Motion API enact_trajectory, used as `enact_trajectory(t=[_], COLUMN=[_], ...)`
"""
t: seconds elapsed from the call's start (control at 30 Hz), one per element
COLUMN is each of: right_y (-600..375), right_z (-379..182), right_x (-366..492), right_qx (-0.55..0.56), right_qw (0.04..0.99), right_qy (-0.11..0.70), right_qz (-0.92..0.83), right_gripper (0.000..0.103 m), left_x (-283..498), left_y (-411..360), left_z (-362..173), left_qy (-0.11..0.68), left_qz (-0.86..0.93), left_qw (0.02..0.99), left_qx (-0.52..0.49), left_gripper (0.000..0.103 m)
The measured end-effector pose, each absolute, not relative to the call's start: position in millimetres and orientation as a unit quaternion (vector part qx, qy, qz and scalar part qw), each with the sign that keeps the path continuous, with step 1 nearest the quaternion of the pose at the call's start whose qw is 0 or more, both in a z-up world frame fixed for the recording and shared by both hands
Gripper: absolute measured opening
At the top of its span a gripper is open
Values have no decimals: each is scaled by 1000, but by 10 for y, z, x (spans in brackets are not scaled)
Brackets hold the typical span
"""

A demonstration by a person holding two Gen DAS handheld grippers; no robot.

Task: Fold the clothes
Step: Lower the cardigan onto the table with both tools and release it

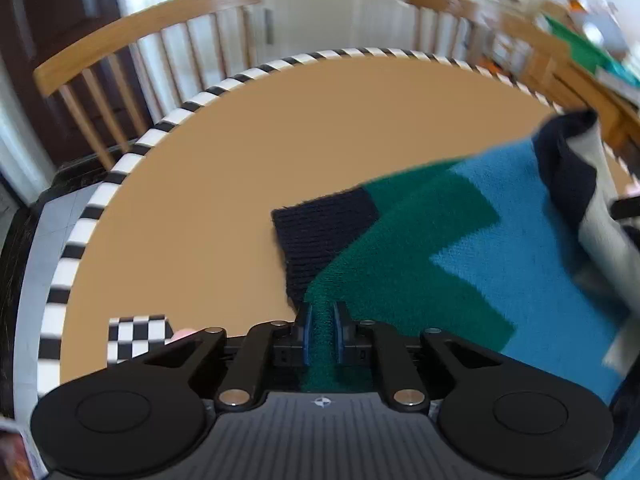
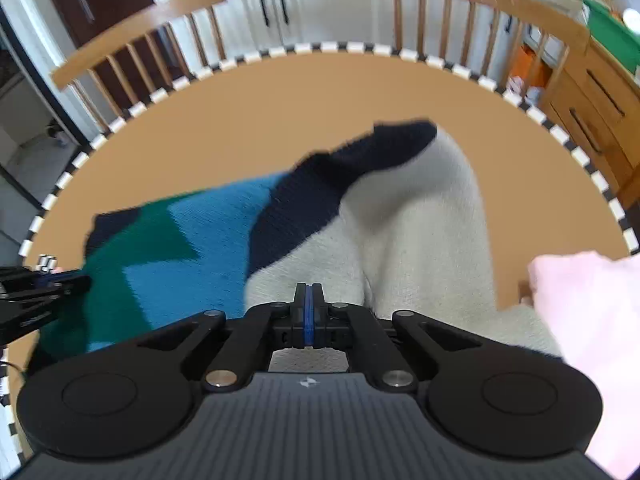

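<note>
Sweater (image 1: 460, 248) stretches sideways between left gripper (image 1: 321, 330) and right gripper (image 2: 308, 312).

This is looking like a home kitchen or dining room. Two wooden spindle-back chairs (image 2: 136, 36) are standing at the far edge of the tan bench with a black-and-white checked border (image 2: 280, 92). White panelled cupboard doors with dark handles (image 2: 272, 4) are showing behind them, and a wooden sideboard with drawers (image 2: 592, 108) is standing to the right.
</note>
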State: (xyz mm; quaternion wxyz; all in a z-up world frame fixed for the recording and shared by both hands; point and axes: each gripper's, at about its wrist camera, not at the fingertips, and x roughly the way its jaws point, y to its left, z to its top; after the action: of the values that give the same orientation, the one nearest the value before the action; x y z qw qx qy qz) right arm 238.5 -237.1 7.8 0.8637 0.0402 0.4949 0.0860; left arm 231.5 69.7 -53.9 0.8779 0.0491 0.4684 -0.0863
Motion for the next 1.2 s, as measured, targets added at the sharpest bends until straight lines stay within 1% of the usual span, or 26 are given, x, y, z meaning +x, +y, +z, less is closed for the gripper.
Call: enact_trajectory(t=[0.13,0.17,0.2,0.23,0.27,0.3,0.33,0.37,0.5,0.57,0.6,0.63,0.73,0.87,1.07,1.2], right_y=[-2524,-2553,-2563,-2546,-2527,-2498,-2462,-2424,-2241,-2157,-2140,-2123,-2182,-2386,-2693,-2838], right_z=[482,571,630,637,632,577,505,428,42,-108,-128,-149,-36,392,1258,1793], right_x=[2291,2297,2316,2350,2387,2439,2499,2561,2798,2842,2835,2827,2755,2593,2337,2304], right_qx=[49,39,19,-6,-29,-40,-41,-40,-24,-37,-40,-42,-12,40,61,59], right_qw=[877,879,883,884,884,883,879,875,858,850,851,852,861,876,907,927], right_qy=[464,462,458,457,457,459,467,474,507,518,515,512,495,461,392,344], right_qz=[110,111,102,96,90,89,91,93,87,86,91,95,112,136,144,136], right_gripper=[0,1,12,41,57,66,59,57,56,49,17,7,6,6,6,5], left_x=[2041,1980,1938,1903,1887,1871,1854,1837,1792,1833,1839,1845,1889,1821,1536,1499], left_y=[778,795,793,786,763,735,693,649,485,488,491,498,630,891,1202,1159], left_z=[-232,-149,-78,-16,14,38,45,48,-7,-47,-60,-72,-51,164,773,1361], left_qy=[421,410,404,398,395,393,392,391,395,397,397,397,388,366,290,221], left_qz=[-91,-95,-99,-102,-102,-103,-104,-105,-108,-108,-107,-106,-92,-73,-39,-48], left_qw=[902,907,909,911,912,913,914,914,912,911,911,911,917,927,955,973], left_qx=[27,23,24,24,23,22,23,23,28,27,27,27,19,-26,-47,-42], left_gripper=[7,7,7,7,7,7,7,7,7,7,7,7,7,6,6,6])
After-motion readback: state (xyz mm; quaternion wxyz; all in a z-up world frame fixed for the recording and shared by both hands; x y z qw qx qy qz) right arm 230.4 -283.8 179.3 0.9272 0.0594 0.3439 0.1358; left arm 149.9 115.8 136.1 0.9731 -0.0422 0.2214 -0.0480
